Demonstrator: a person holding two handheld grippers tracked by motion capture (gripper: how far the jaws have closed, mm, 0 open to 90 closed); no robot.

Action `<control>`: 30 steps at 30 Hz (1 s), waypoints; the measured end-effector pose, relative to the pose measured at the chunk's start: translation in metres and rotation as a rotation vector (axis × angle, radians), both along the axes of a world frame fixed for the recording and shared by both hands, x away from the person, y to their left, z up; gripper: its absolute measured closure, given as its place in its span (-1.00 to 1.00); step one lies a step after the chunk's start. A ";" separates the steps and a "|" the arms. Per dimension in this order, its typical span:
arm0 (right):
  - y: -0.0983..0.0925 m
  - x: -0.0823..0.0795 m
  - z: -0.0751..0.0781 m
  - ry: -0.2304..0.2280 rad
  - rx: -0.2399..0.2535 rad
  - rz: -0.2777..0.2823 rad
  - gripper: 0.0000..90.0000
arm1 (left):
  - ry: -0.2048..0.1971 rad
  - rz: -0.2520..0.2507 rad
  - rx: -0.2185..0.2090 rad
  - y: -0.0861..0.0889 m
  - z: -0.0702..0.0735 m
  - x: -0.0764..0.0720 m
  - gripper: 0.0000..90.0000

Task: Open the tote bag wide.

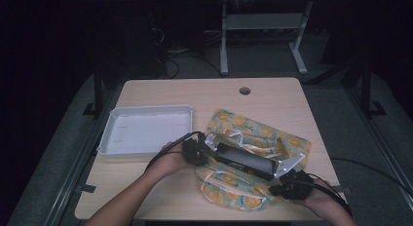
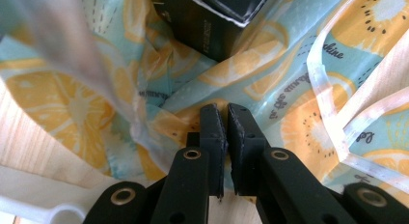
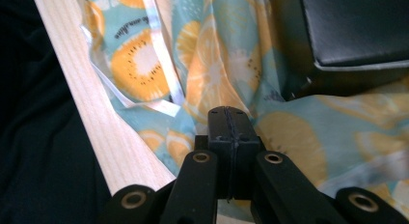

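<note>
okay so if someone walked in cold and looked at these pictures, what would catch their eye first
Most likely the bright fruit-print cloth spread over the right half of the wooden table, with a long black box lying on it. The left gripper and right gripper sit at the box's two ends, jaws together. A white tray lies left of the cloth.

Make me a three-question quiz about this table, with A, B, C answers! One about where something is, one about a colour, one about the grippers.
1. Where does the black box lie?
A. In the tray
B. On the fruit-print cloth
C. On the floor

2. What colour is the tray?
A. White
B. Red
C. Green

3. How do the right gripper's jaws stand?
A. Wide open
B. Shut on a cup
C. Shut together

Answers:
1. B, the box rests in the middle of the cloth.
2. A, the tray beside the cloth looks white.
3. C, in the right gripper view the jaws meet with no gap.
</note>
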State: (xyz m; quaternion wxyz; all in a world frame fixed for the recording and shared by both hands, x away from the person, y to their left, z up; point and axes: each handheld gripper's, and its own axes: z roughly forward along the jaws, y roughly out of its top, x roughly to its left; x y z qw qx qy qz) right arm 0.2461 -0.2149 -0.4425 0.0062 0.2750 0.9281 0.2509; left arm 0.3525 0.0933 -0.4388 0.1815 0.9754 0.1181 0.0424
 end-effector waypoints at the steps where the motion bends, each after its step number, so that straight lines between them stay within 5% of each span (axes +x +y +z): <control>1: -0.001 0.000 0.000 -0.004 0.002 -0.001 0.98 | 0.002 -0.002 -0.007 0.000 0.001 0.000 0.88; 16: -0.019 -0.004 0.046 -0.152 0.145 -0.089 0.59 | 0.013 -0.034 -0.172 0.016 0.037 -0.009 0.71; 30: -0.014 0.021 0.056 -0.185 0.168 -0.089 0.33 | 0.058 0.019 -0.294 0.063 0.036 -0.023 0.24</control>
